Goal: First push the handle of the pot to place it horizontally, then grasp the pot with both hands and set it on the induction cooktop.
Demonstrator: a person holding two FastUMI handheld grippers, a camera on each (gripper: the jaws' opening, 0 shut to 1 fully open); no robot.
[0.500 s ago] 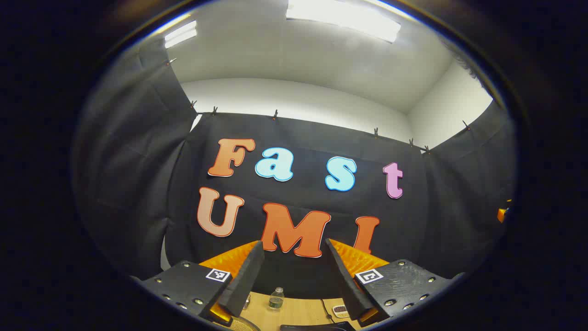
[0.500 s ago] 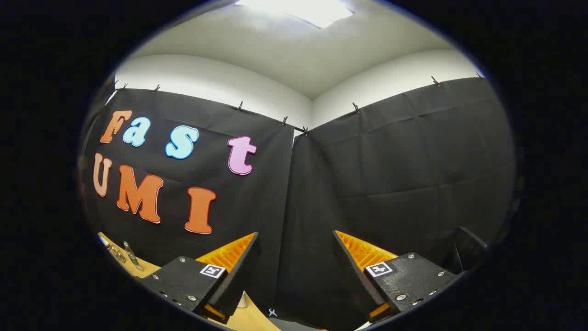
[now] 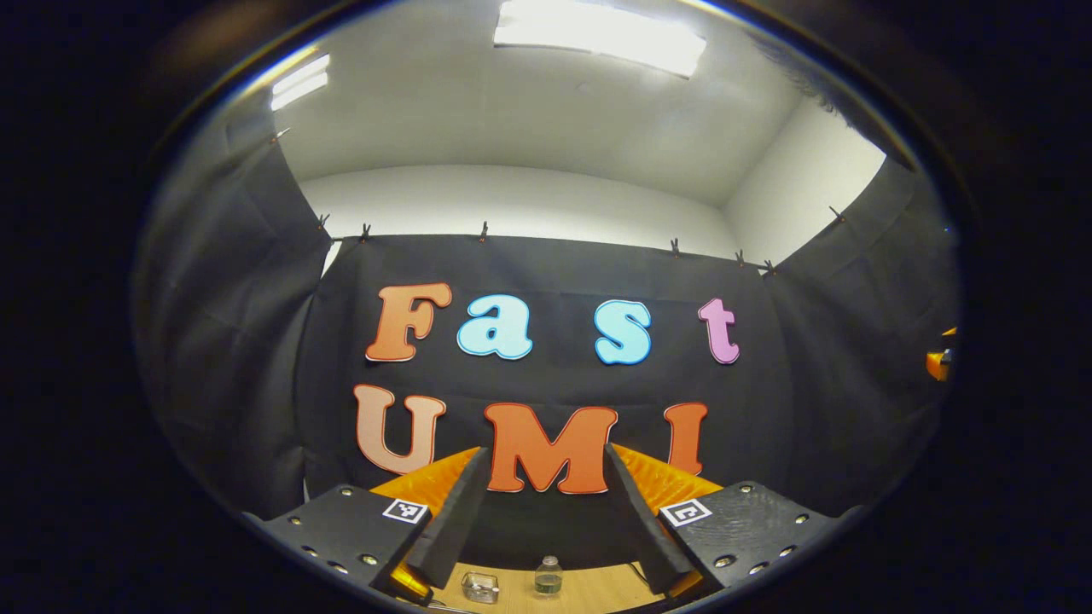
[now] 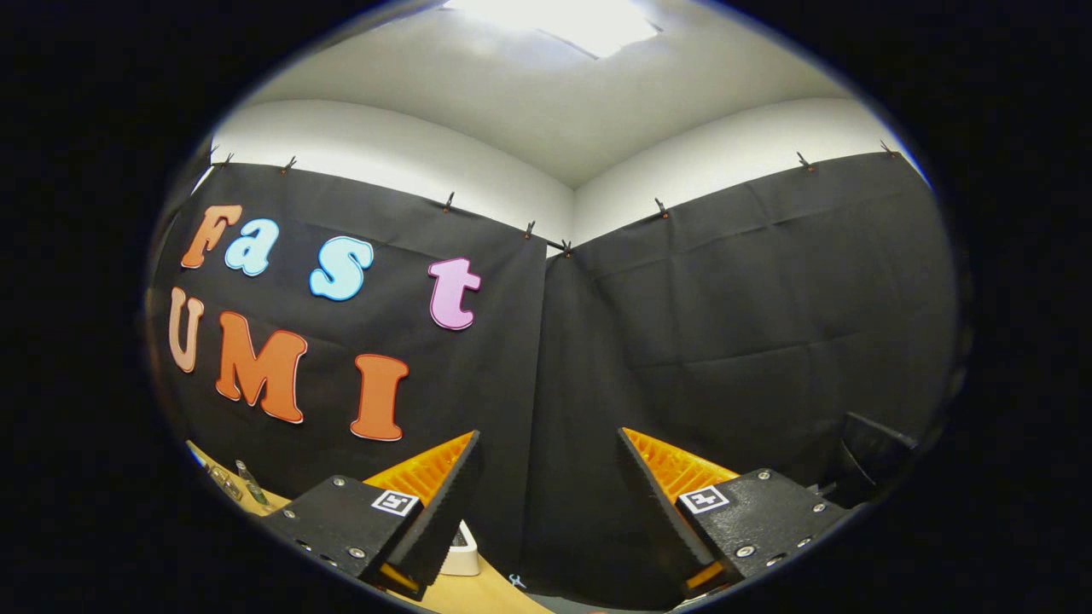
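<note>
both tools, left tool (image 3: 546, 465) and right tool (image 4: 550, 456), gape wide, holding nothing.

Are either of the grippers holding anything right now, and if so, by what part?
Nothing is held. The left gripper and the right gripper both stand open, with only the black booth cloth behind the gap between their fingers.

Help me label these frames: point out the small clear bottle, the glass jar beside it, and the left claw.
small clear bottle (image 3: 548, 576), left gripper view, on its body.
glass jar (image 3: 479, 587), left gripper view, on its side.
left claw (image 3: 546, 465), left gripper view, midway between its fingertips, open.
</note>
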